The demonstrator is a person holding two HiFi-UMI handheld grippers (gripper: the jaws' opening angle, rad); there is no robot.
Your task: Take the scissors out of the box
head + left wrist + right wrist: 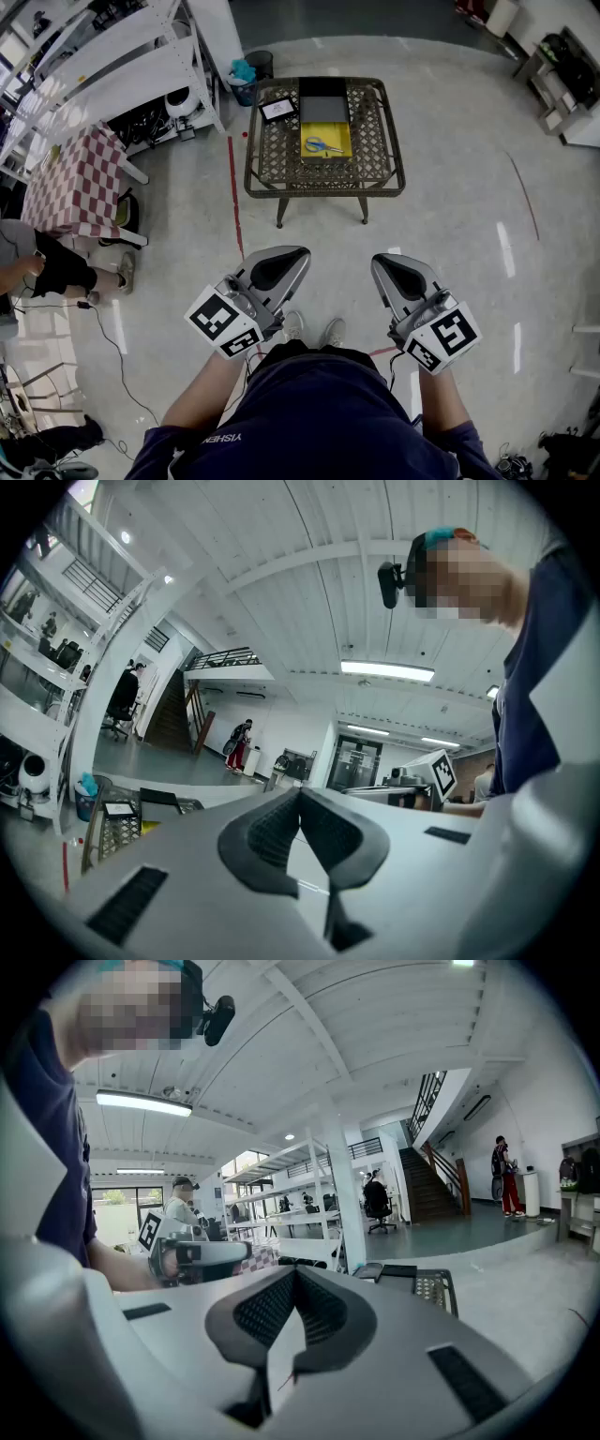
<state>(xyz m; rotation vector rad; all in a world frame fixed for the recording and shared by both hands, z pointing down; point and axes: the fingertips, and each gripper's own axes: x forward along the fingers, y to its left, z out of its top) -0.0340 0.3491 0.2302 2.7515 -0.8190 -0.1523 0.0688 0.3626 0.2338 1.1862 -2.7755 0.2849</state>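
Blue-handled scissors (pixel 323 145) lie in a yellow open box (pixel 336 133) on a dark lattice-top table (pixel 375 141) some way ahead of me. The box's dark grey lid (pixel 323 101) stands right behind it. Both grippers hang low, close to my body and well short of the table. My left gripper (pixel 291 255) is shut with nothing in it, its ribbed pads (pixel 277 829) meeting at the tip. My right gripper (pixel 388 263) is shut and empty too. The table (pixel 114 825) shows at the left gripper view's left, and the table (pixel 434 1287) shows beyond the right jaws.
A small framed tablet (pixel 278 110) lies on the table's left. White shelving (pixel 122 52) and a checkered table (pixel 80 178) stand at the left, with a seated person (pixel 42 267) near them. A bin (pixel 255 66) is behind the table. A red floor line (pixel 234 197) runs ahead.
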